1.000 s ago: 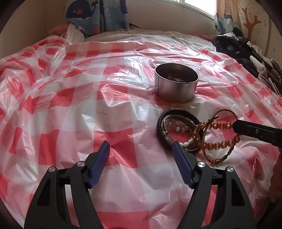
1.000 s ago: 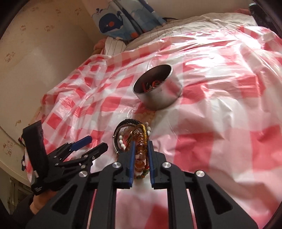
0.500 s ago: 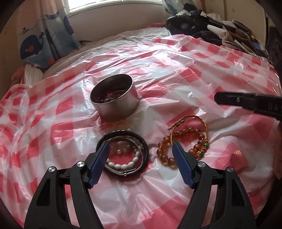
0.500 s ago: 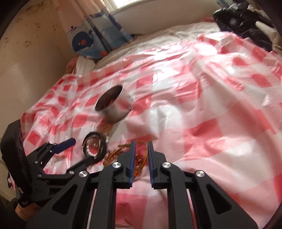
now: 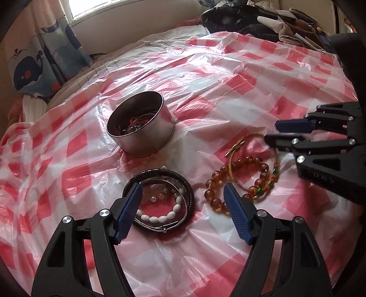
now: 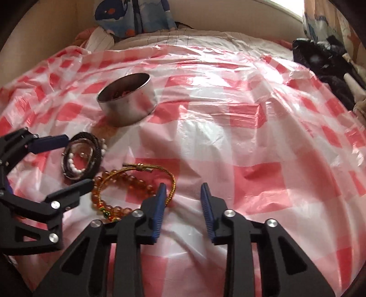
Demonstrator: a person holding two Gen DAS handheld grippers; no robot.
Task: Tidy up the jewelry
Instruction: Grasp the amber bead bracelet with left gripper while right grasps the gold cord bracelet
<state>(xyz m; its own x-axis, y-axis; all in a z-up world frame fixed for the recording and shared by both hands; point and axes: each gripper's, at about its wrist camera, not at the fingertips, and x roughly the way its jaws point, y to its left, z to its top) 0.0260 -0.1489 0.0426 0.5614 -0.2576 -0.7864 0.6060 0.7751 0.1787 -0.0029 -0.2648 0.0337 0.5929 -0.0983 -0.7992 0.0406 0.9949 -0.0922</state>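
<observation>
A red and white checked plastic sheet (image 5: pixel 228 75) covers the bed. On it stands a round metal tin (image 5: pixel 146 134), upright and without lid, with some small jewelry lying inside.

Near the tin, toward the person, two groups of jewelry lie flat on the sheet, apart from each other. The first is a black ring bracelet (image 5: pixel 187 185) with a white bead bracelet (image 5: pixel 164 217) and a thin silver bangle (image 5: pixel 160 228) inside its circle. The second, to the right in the left wrist view, is an amber bead bracelet (image 5: pixel 231 166) together with a gold cord bracelet (image 6: pixel 171 182); the two overlap.

The left gripper (image 5: pixel 183 205) hangs over the black ring group with its jaws wide apart; nothing is between the pads. One finger is in front of the ring's left edge, the other is between the two groups.

The right gripper (image 6: pixel 181 196) has just been opening its jaws, and they stand apart with only the sheet between them. The cord bracelet lies just beside its left finger (image 6: pixel 160 201); I cannot tell if they touch.

A dark pile of clothes (image 5: pixel 263 20) lies at the far edge of the bed.
</observation>
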